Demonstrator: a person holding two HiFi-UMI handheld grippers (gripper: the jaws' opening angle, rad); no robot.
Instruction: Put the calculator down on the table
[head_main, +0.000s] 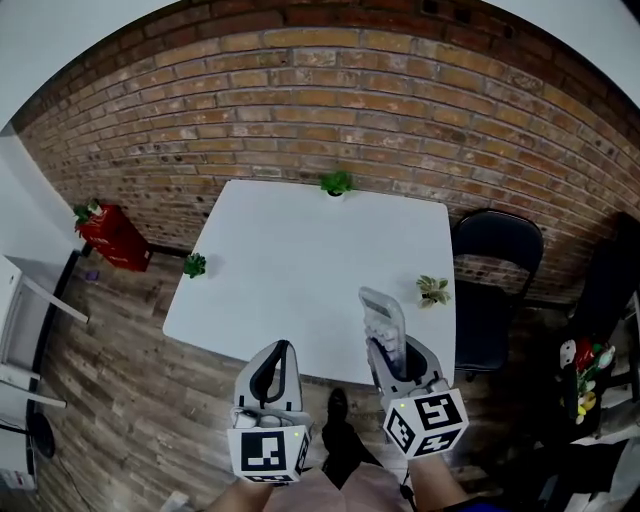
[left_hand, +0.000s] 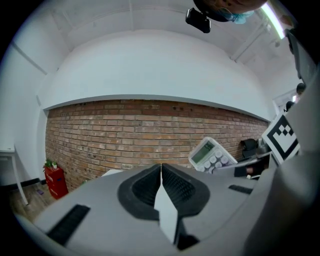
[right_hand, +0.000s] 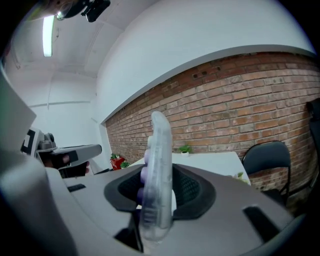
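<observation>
Far left first: a red container (head_main: 115, 238) with a bit of green on top is sitting on the wood floor (head_main: 120, 370), up against the brick wall (head_main: 330, 90). A small green plant (head_main: 194, 265) is sitting right at the left edge of the white table (head_main: 290, 250).

Next along, the left gripper (head_main: 281, 348) is hanging just off the table's near edge, toward the near left corner. It's carrying nothing. In the left gripper view its jaws are pressing flat together, no gap at all.

A second plant (head_main: 336, 184) is sitting at the middle of the far edge, close to the wall.

Then the right gripper (head_main: 393, 350) is clamping the calculator (head_main: 382, 312) by its lower end, with the jaws squeezing its front and back faces. The calculator is poking out past the jaws over the near edge, toward the near right corner. It's riding in the gripper, not lying on the tabletop. The right gripper view is catching it edge-on with the keys facing left, and the left gripper view is showing its screen and round keys.

A third plant (head_main: 433, 290) is sitting at the right edge, and a black chair (head_main: 497, 250) is standing just beside that edge.
</observation>
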